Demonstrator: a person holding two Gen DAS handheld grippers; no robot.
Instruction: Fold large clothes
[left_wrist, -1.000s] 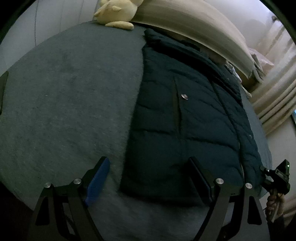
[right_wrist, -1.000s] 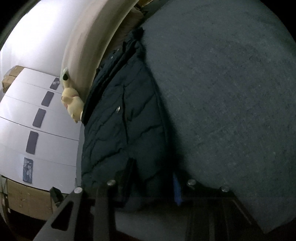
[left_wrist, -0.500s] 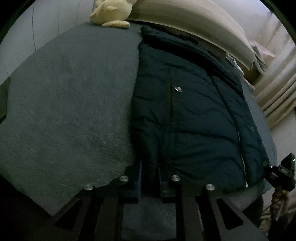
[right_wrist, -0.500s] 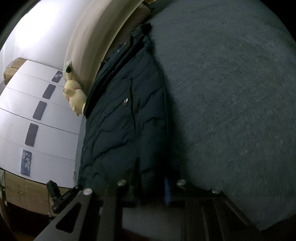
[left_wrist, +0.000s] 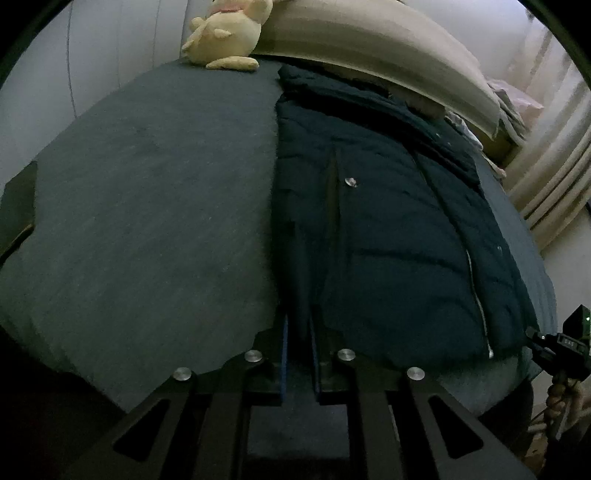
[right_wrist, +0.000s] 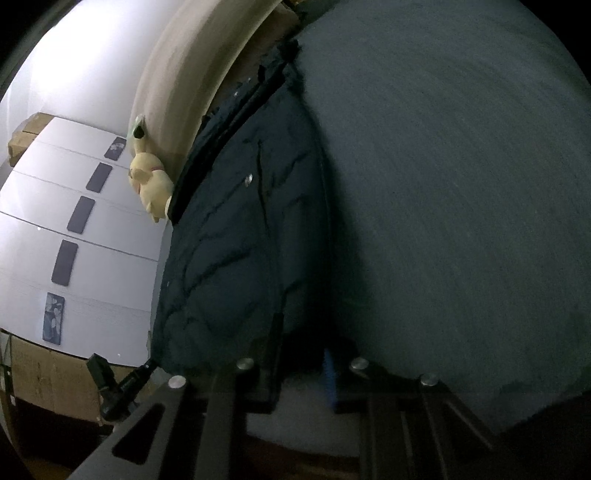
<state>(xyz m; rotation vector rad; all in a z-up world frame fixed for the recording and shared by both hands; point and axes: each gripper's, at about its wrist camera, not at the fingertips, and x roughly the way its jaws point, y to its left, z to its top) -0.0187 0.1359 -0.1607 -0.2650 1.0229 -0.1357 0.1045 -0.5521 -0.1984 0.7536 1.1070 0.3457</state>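
Note:
A dark navy puffer jacket (left_wrist: 388, 229) lies lengthwise on the grey bed cover (left_wrist: 147, 206), collar toward the headboard. My left gripper (left_wrist: 297, 332) is shut on the jacket's hem at its left bottom corner. My right gripper (right_wrist: 301, 350) is shut on the hem at the other bottom corner; the jacket (right_wrist: 240, 251) runs away from it toward the headboard. The right gripper also shows at the far right of the left wrist view (left_wrist: 554, 343).
A yellow plush toy (left_wrist: 225, 33) sits at the head of the bed by the beige padded headboard (left_wrist: 388, 59). Curtains (left_wrist: 554, 173) hang at the right. White wardrobe doors (right_wrist: 74, 206) and a cardboard box (right_wrist: 44, 373) stand beside the bed.
My left gripper went from wide open to shut on the jacket's hem. Both grippers have lifted the hem edge slightly and the views have shifted a little.

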